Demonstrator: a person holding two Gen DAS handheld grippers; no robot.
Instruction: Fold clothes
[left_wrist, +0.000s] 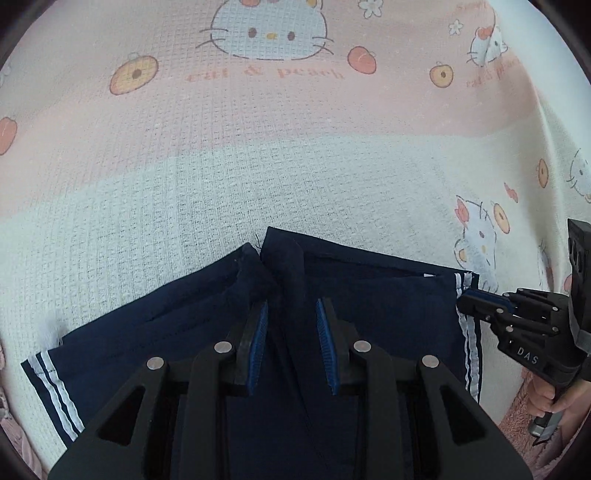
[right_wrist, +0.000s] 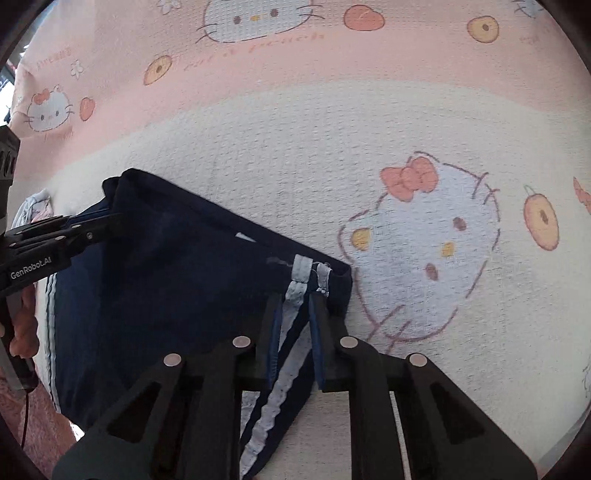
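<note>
Shorts (left_wrist: 369, 325), navy with white side stripes, lie flat on the cat-print blanket (left_wrist: 258, 166), filling the lower middle of the left wrist view. Left gripper (left_wrist: 291, 343) sits partway open over the middle seam, gripping nothing as far as I can tell. Right gripper (right_wrist: 293, 325) is narrow, its pads straddling the striped edge in the lower centre of its view, looks pinched. My tip: get both grips firm before lifting, then carry the edges over evenly so nothing bunches.
</note>
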